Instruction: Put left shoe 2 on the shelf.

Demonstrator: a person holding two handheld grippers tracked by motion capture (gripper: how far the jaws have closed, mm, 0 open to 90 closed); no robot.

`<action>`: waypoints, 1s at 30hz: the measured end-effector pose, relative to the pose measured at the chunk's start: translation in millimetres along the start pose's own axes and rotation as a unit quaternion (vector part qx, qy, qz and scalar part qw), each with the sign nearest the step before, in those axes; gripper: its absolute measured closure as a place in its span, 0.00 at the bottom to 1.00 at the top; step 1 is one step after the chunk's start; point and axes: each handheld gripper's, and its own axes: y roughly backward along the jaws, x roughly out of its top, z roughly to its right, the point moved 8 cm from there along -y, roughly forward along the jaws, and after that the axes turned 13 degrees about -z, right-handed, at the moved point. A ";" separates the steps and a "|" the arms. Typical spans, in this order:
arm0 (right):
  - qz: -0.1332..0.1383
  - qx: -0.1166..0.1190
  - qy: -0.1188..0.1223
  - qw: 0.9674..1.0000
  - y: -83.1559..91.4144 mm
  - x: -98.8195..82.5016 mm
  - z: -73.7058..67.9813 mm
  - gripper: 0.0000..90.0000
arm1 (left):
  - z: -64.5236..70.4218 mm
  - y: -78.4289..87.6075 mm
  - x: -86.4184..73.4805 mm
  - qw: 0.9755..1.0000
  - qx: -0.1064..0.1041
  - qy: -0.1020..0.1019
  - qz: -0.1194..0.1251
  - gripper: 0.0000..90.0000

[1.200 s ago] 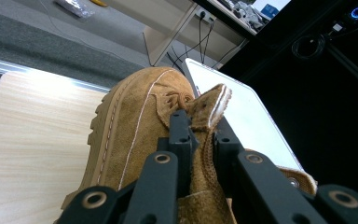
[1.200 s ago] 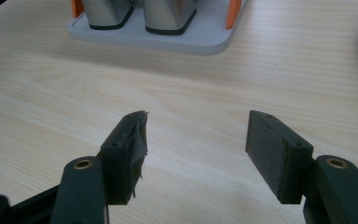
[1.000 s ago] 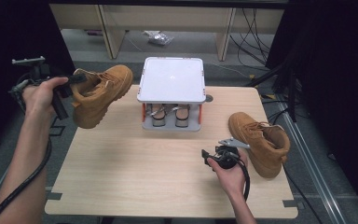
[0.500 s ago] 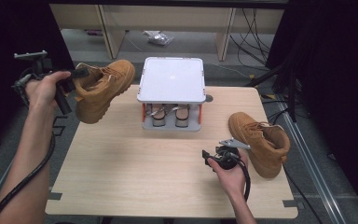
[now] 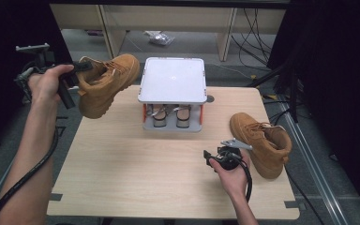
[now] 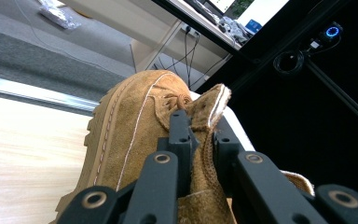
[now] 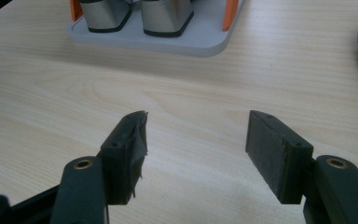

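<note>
The wooden table [image 5: 122, 173] is the largest thing here, and near its far edge, at about 12 o'clock from the centre, stands a grey rack [image 5: 172, 79] with a flat white top and two shoe holders under it. A second tan boot [image 5: 261, 143] lies on the table at about 3 o'clock, just beside the right gripper [image 5: 214, 158]. The tan boot [image 5: 107, 83] that is being carried hangs in the air at about 10 o'clock, above the left corner of the table and near the rack but not touching it, with its toe pointing to the rack. The left gripper [image 6: 200, 135] has its jaws closed tightly on the upper collar of this boot, with the suede pinched between them. The right gripper rests low over the table with its jaws wide apart and nothing between them. To do this step well, the person should probably keep the grip firm, bring the boot level, and move it slowly toward the rack, because a hold on the soft collar lets the heavy sole swing and it could hit the rack's edge.
</note>
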 end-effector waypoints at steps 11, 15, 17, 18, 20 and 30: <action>-0.004 0.013 -0.021 1.000 -2.0 -1.5 -5.2 0.44 | 13.3 -9.8 5.7 1.000 -0.011 -0.002 -0.002 0.91; 0.002 0.003 0.005 1.000 -3.4 -0.3 -1.0 0.44 | 17.3 -14.5 7.5 1.000 -0.013 0.000 -0.002 0.91; 0.002 0.008 0.004 1.000 -3.7 -0.8 -3.1 0.44 | 19.7 -16.7 8.1 1.000 -0.014 -0.004 -0.004 0.91; 0.000 0.011 0.004 1.000 -3.7 -1.3 -3.7 0.44 | 21.0 -17.8 8.5 1.000 -0.014 -0.005 -0.004 0.91; -0.005 0.013 -0.017 1.000 -3.6 -2.7 -7.0 0.44 | 23.1 -19.9 9.6 1.000 -0.014 -0.005 -0.004 0.91; -0.011 0.012 -0.012 1.000 -6.0 -5.1 -7.3 0.43 | 31.4 -31.7 11.3 1.000 -0.016 -0.003 -0.007 0.91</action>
